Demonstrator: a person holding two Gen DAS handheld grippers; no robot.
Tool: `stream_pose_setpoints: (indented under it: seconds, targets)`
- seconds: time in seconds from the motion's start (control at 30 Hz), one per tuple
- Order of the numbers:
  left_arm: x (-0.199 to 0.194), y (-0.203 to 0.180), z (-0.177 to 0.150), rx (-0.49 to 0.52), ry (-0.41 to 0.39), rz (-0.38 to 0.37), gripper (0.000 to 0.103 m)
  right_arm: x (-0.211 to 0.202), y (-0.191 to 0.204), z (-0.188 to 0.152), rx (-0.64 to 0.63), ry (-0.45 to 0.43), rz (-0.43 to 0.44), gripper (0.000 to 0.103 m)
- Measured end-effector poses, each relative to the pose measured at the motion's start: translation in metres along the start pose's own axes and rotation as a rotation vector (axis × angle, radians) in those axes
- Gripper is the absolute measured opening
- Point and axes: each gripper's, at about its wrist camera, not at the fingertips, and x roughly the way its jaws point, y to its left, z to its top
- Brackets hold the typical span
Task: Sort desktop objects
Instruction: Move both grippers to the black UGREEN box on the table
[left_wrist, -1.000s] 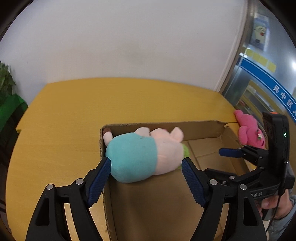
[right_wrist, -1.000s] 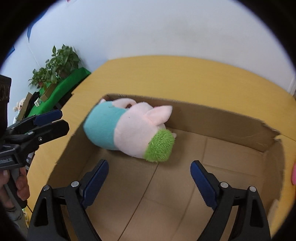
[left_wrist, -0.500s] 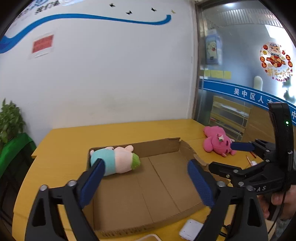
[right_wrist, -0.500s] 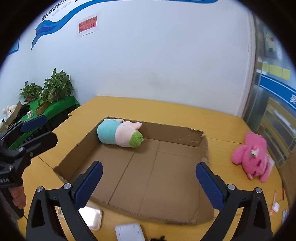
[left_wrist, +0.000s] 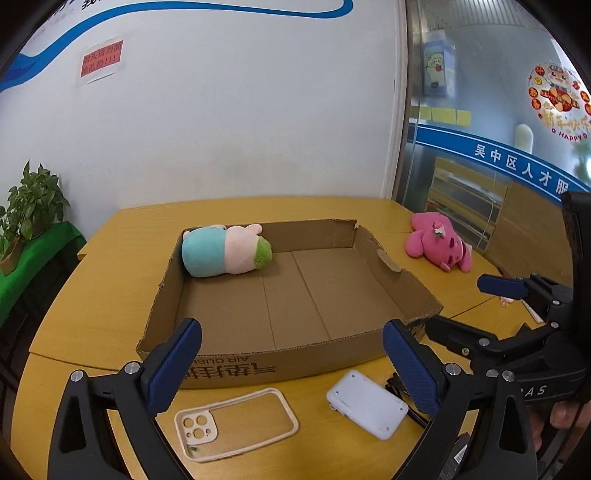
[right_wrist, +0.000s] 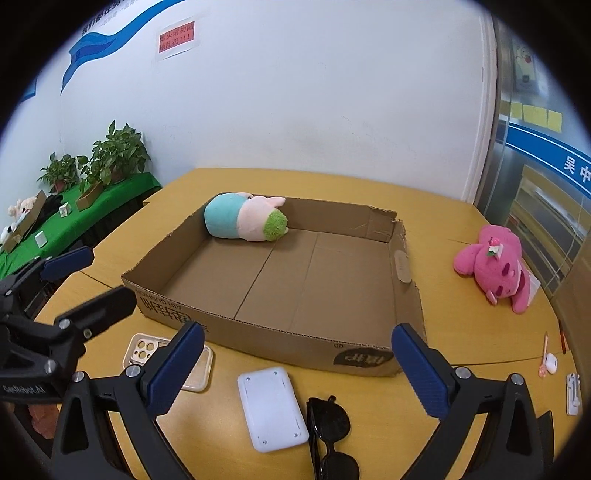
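Both the left gripper (left_wrist: 291, 363) and right gripper (right_wrist: 297, 369) hover with jaws spread wide, holding nothing. A shallow brown cardboard box (left_wrist: 258, 363) on the yellow wooden surface (left_wrist: 110, 251) holds a teal-and-pink plush toy (left_wrist: 225, 254). Before its near wall lie a cream phone case (left_wrist: 236, 424), white rectangular device (right_wrist: 271, 408) and black sunglasses (right_wrist: 330, 428).

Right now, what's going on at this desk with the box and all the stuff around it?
A person is sorting desk items into a cardboard box, with a handheld tool in each hand. Both the left tool and right tool are open and empty, hovering at the box's near side. One plush pig lies in the far left corner. Outside it lie a pink plush, phone case, white device and sunglasses.
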Motion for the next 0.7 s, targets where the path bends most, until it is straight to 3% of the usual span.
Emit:
stream_pose_setpoints:
  seconds: [0.47, 0.7]
  targets:
    - [-0.002, -0.003, -0.008, -0.012, 0.008, 0.022, 0.100, -0.008, -0.008, -0.011, 0.009, -0.014, 0.003, 0.101]
    - [0.016, 0.004, -0.011, -0.047, 0.049, -0.015, 0.100, 0.002, -0.021, -0.015, 0.018, 0.003, 0.040, 0.101]
